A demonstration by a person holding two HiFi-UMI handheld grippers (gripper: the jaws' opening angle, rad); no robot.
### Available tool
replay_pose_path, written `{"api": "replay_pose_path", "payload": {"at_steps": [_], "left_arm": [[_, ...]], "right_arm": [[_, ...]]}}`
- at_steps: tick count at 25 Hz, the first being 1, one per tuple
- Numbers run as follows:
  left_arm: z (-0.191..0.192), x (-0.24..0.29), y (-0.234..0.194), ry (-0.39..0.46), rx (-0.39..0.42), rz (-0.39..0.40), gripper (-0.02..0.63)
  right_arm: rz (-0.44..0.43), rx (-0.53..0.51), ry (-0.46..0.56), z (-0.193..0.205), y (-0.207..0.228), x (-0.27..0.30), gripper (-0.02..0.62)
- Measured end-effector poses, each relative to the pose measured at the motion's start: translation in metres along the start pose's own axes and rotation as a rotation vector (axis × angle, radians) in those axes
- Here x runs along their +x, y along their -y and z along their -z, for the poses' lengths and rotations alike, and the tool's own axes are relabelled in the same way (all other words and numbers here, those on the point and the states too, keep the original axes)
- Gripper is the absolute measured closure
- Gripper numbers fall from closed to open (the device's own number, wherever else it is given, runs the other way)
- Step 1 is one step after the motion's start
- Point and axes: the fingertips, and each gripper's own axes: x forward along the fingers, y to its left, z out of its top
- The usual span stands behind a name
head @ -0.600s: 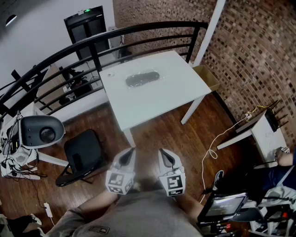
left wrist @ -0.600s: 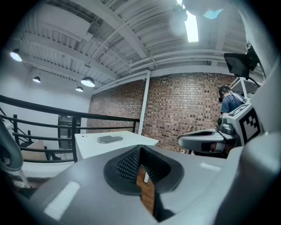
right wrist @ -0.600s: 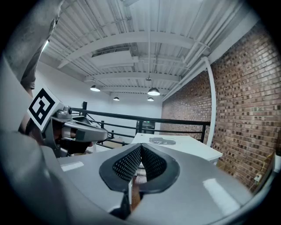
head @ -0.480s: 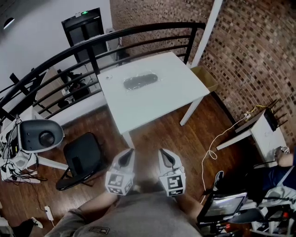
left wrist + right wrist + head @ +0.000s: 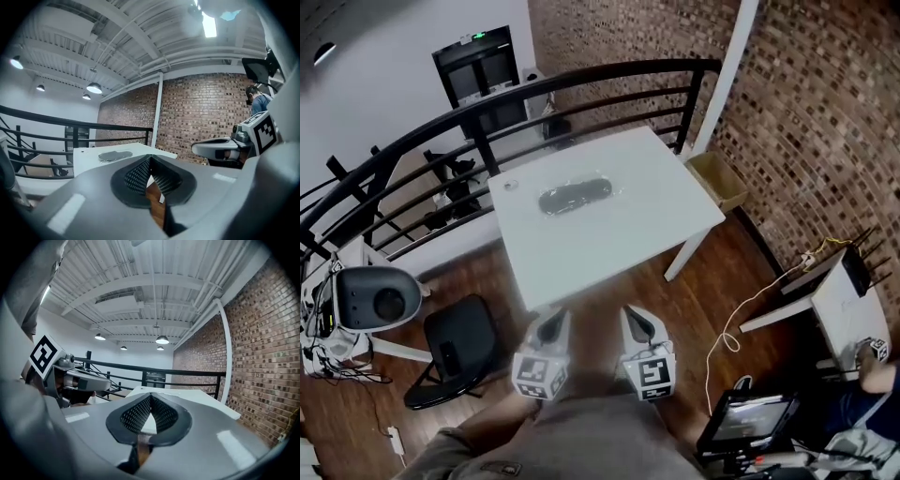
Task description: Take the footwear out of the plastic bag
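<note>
Footwear point(image 5: 574, 196), bagged, lies near the far edge of the table point(image 5: 614, 230); left gripper point(image 5: 553, 324) and right gripper point(image 5: 637, 322) hover short of it, closed, empty.

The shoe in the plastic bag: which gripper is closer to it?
Left, but only slightly. The left gripper sits short of the table, with the bagged shoe far ahead. The right gripper is level with it, farther off to the side.
</note>
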Motion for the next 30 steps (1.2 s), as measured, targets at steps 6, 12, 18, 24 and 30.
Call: {"api": "replay_pose_path", "payload": {"at_steps": [6, 12, 18, 24, 30], "left_arm": [[-0.012, 0.067, 0.005, 0.001, 0.013, -0.084, 0.606], [-0.027, 0.120, 0.010, -0.019, 0.032, -0.122, 0.606], [-0.029, 0.152, -0.012, -0.040, 0.033, -0.169, 0.606], [-0.029, 0.200, -0.052, -0.034, 0.010, -0.190, 0.606], [-0.040, 0.235, -0.103, -0.035, -0.007, -0.201, 0.606]], "right_arm": [[-0.075, 0.019, 0.001, 0.004, 0.065, 0.036, 0.581], [-0.116, 0.050, -0.024, 0.008, 0.115, 0.069, 0.581], [-0.145, 0.059, -0.039, 0.011, 0.138, 0.104, 0.581], [-0.145, 0.032, -0.053, 0.010, 0.163, 0.166, 0.581], [-0.150, 0.002, -0.080, -0.004, 0.169, 0.235, 0.581]]}}
